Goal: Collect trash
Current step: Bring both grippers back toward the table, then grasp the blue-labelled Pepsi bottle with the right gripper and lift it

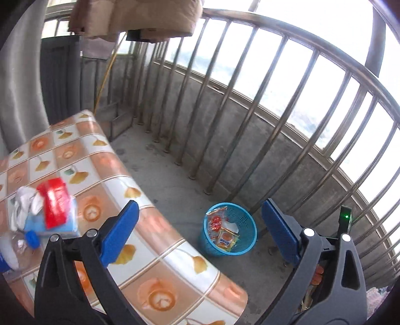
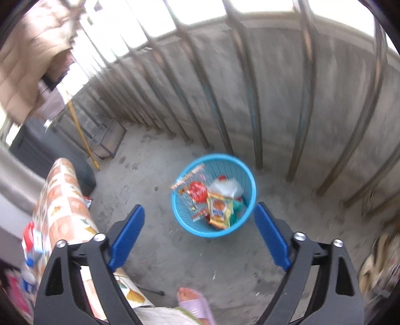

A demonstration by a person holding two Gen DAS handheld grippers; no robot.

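Concrete balcony floor fenced by a metal railing over a low wall, bright sky behind. From the left wrist: left gripper spread wide, blue pads well apart, nothing between them; one finger over the table with its orange-and-white patterned cloth, the other over bare floor. Blue mesh basket standing on the floor near the railing, beside the table's edge, holding snack wrappers in red, orange and clear film. Still on the tabletop at far left: red packet lying on crumpled white paper and a light blue sheet, with a clear plastic bottle, blue-capped, just beside them. Brown quilted clothing hanging overhead. From the right wrist, blurred: right gripper likewise gaping, empty, pointing steeply down at the blue mesh basket, seen between and beyond the fingertips. Same wrappers inside, plus a clear bag. Table along the left edge, leftover trash on it only a blur. Foot in a lilac slipper on the floor at the bottom, light garment hem beside it. Yellow pole leaning near a small metal rack in the far corner.
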